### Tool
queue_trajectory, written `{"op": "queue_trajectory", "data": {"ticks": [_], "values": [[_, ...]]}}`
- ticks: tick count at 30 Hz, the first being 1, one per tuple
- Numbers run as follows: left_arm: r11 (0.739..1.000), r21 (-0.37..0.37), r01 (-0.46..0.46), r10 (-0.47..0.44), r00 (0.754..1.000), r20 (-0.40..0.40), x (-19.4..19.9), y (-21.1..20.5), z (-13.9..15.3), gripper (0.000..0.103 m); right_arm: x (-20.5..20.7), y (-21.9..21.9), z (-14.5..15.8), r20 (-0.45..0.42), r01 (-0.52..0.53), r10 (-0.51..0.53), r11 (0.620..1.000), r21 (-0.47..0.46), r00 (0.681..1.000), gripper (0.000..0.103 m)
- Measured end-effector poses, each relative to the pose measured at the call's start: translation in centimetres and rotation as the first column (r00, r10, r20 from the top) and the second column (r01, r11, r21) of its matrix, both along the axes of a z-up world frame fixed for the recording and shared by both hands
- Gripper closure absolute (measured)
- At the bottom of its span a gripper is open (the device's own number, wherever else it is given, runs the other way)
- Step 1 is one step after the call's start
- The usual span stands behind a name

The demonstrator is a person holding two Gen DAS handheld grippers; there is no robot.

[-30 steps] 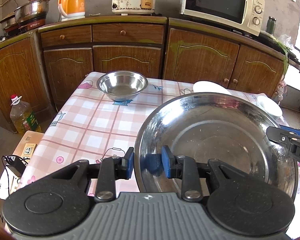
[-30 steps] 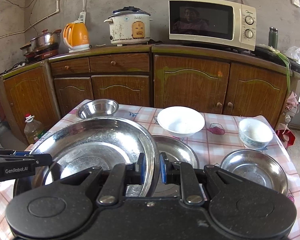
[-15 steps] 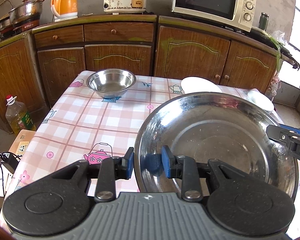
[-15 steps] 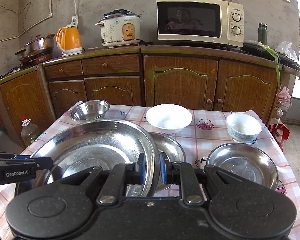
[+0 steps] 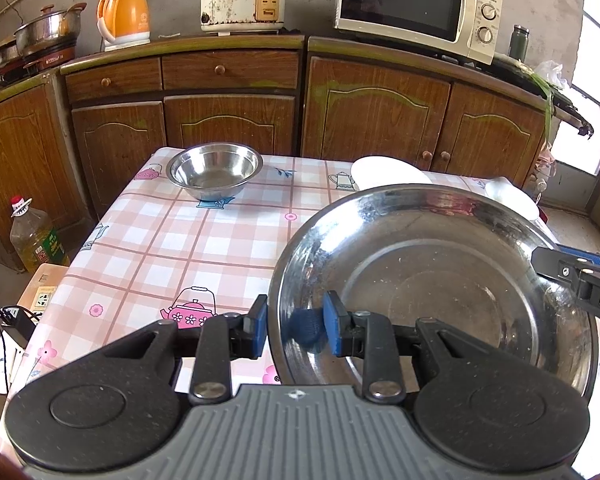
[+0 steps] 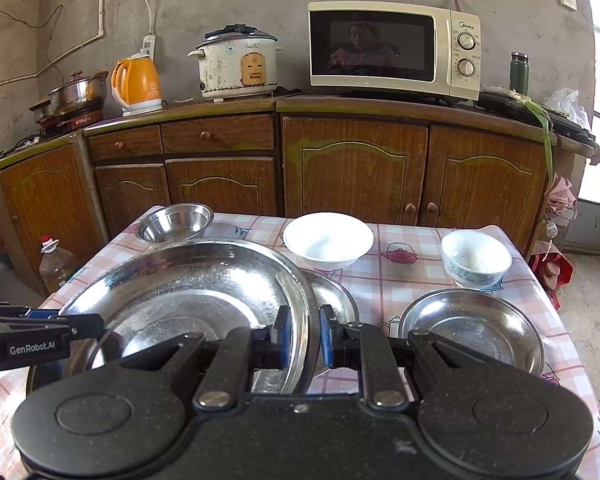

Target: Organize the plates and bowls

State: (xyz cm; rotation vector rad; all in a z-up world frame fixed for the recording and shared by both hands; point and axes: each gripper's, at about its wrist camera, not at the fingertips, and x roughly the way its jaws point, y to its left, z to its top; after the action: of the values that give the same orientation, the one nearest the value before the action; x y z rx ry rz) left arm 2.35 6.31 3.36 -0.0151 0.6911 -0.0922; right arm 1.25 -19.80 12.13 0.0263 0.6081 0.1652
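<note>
Both grippers hold one large steel basin [image 5: 440, 280] above the checked table [image 5: 172, 248]. My left gripper [image 5: 296, 326] is shut on its left rim; my right gripper [image 6: 302, 338] is shut on its right rim, and the basin also shows in the right wrist view [image 6: 188, 292]. A smaller steel plate [image 6: 334, 292] lies partly under the basin. A small steel bowl [image 5: 214, 170] sits at the far left. A white bowl [image 6: 328, 240], a patterned bowl [image 6: 476, 258] and a steel dish [image 6: 472, 330] sit to the right.
Wooden cabinets [image 6: 356, 168] stand behind the table, bearing a microwave [image 6: 392, 48], a rice cooker [image 6: 238, 64] and an orange kettle [image 6: 138, 82]. An oil bottle [image 5: 36, 236] and a power strip [image 5: 40, 296] are on the floor at the left.
Both grippers and the basin have risen and drawn back slightly; the table and cabinets sit lower and farther in both views. The grip on the basin is unchanged.
</note>
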Motion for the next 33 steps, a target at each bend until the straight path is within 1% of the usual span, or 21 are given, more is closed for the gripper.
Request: {"op": "queue_trajectory", "data": {"ticks": [22,33], "values": [[1.0,-0.001,0.028,-0.028,0.999,-0.017,-0.1,-1.2,-0.9,0.074,-0.3,-1.0,-0.3,-0.014,0.014,-0.015,1.0,-0.017,1.0,0.082],[0.999,0.005,0.039,-0.039,0.999,-0.028,-0.3,-1.6,-1.3,0.074,-0.8,-1.4,-1.1,-0.025,0.018,-0.018,1.0,-0.025,1.0,0.082]]}}
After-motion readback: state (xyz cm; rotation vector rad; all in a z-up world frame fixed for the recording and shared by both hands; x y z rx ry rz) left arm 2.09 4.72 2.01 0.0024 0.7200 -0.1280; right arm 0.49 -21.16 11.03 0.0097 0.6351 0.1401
